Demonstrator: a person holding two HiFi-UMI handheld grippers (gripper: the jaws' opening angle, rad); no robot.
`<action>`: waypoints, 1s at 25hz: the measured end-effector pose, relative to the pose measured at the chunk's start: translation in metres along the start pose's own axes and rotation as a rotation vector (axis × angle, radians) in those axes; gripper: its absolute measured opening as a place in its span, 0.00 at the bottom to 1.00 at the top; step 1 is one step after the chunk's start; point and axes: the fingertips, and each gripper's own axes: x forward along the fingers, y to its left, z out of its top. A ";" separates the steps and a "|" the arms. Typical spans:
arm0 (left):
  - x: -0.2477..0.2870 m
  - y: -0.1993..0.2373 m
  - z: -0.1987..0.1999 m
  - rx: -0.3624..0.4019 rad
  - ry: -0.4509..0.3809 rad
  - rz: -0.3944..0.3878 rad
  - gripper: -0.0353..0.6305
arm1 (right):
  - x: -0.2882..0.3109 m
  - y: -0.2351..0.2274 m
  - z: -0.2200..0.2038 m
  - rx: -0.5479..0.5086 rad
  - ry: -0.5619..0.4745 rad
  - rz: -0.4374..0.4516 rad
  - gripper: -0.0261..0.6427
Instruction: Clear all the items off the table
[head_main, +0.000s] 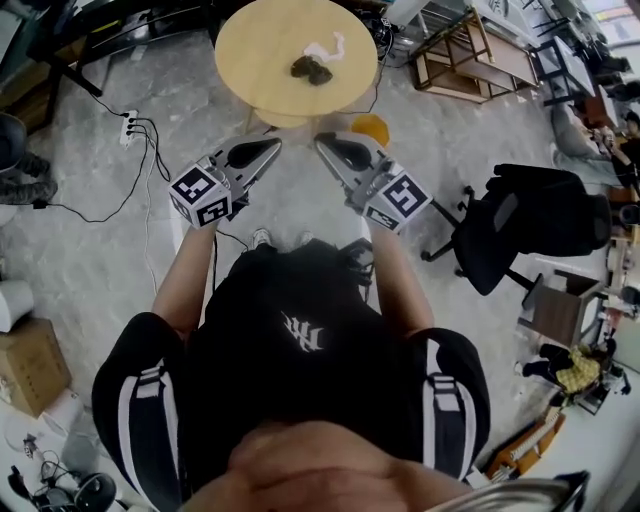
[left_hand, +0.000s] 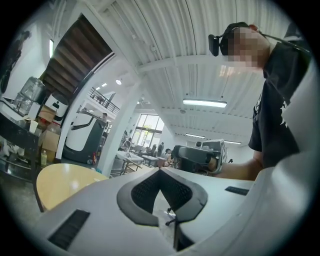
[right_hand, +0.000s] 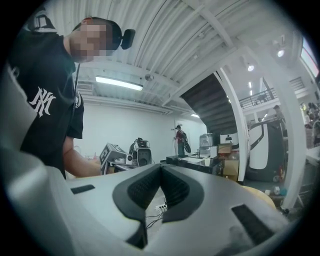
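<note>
Person's left claw (head_main: 272, 146) & right claw (head_main: 324, 142) pressed together; table (head_main: 245, 45) w/ 1 dark lump (head_main: 312, 69), 1 white wad (head_main: 328, 46).

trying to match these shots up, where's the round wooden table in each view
Head view: the round wooden table is at top centre.
Left gripper view: the table is at lower left.
Right gripper view: only a tan sliver of the table shows, at lower right.
Shared landmark: the person's black T-shirt.

workshop hall: concrete floor (head_main: 90, 250), wooden frames (head_main: 470, 60), floor cables (head_main: 95, 200).
</note>
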 end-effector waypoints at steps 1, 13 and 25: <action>0.002 -0.004 0.001 0.001 -0.001 0.005 0.07 | -0.003 0.001 0.001 -0.003 -0.005 0.009 0.04; 0.024 -0.042 0.000 -0.070 -0.068 0.027 0.07 | -0.051 0.004 -0.015 0.017 -0.011 0.083 0.04; 0.056 -0.071 -0.014 0.085 0.051 0.003 0.07 | -0.085 0.000 -0.020 0.014 -0.008 0.066 0.04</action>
